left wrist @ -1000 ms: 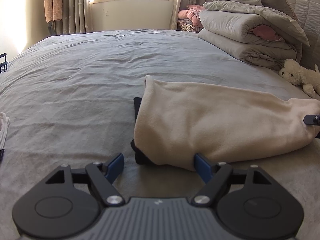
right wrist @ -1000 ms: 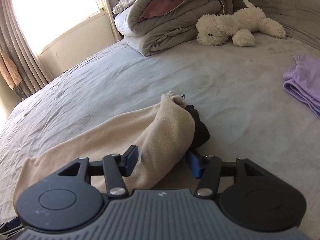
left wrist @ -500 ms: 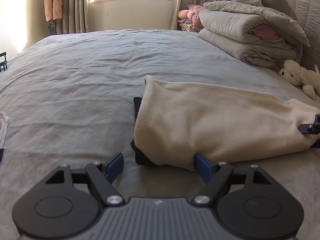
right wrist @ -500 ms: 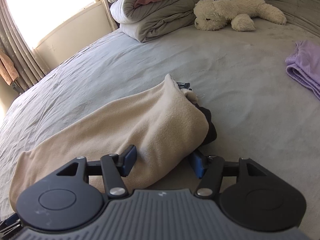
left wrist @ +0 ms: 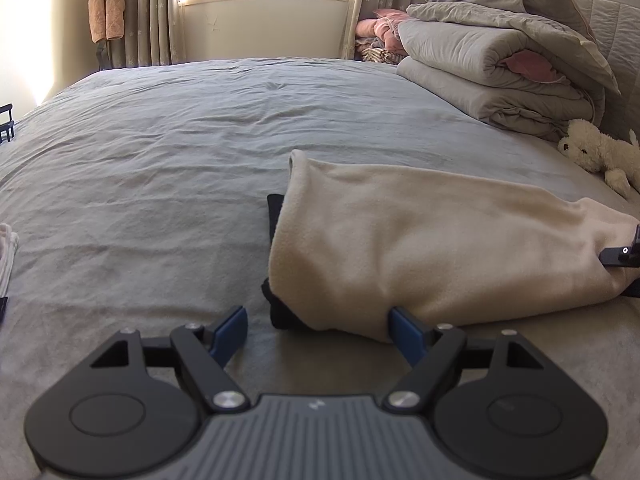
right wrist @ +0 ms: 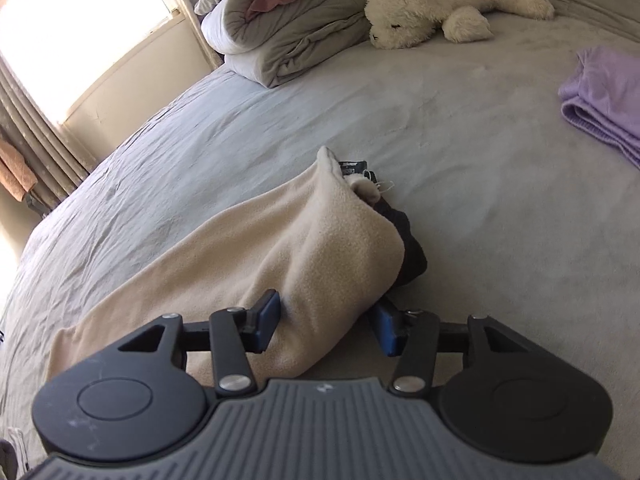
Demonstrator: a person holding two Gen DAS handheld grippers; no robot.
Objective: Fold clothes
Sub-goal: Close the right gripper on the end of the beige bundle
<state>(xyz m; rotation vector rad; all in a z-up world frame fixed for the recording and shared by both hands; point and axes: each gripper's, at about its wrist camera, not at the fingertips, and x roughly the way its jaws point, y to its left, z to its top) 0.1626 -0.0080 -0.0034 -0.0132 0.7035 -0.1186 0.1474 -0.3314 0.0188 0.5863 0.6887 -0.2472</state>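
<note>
Beige fleece garment (left wrist: 432,256) lies across the grey bed (left wrist: 180,152), below the folded duvets (left wrist: 500,64). Left gripper (left wrist: 318,330) gapes wide at its near corner; right gripper (right wrist: 326,312) is closing on its other end.

No words, brand names or numbers can be read in either view. A small dark label (right wrist: 352,167) pokes out at the far end of the beige fleece garment (right wrist: 256,256) in the right wrist view, and it carries pale marks too small and blurred to make out. Each grey ribbed housing (left wrist: 316,440) bears a tiny pale emblem (left wrist: 316,404) near its front edge, a mark and not lettering.
</note>
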